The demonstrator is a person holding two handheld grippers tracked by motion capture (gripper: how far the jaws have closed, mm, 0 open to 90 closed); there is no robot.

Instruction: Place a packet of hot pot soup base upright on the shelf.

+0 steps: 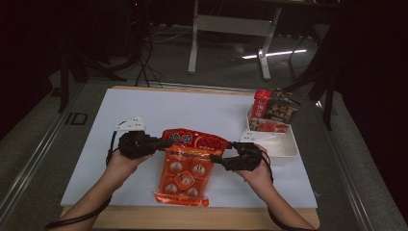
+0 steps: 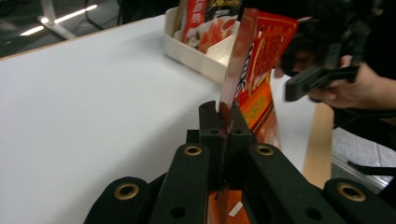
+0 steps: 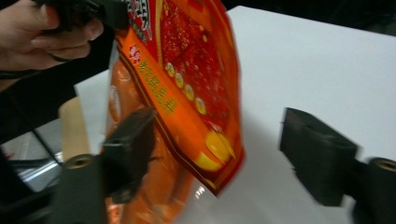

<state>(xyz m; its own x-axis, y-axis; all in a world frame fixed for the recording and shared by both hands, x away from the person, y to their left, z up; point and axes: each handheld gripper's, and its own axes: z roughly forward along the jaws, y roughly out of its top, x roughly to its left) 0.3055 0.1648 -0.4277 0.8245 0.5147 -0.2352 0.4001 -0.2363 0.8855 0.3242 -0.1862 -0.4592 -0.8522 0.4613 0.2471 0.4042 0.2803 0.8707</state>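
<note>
At centre frame in the high view, the left gripper [image 1: 161, 143] is clamped on the top edge of the orange packet [image 1: 187, 166], lifting it off the table [image 1: 144, 110]. The right gripper [image 1: 222, 158] straddles the opposite corner with fingers [image 3: 130, 144] parted, not yet pinching, probably to steady it.

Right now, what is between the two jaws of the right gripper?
In the right gripper view, the lower corner of the orange-red packet hangs between the open jaws of the right gripper; neither pad presses on it.
</note>
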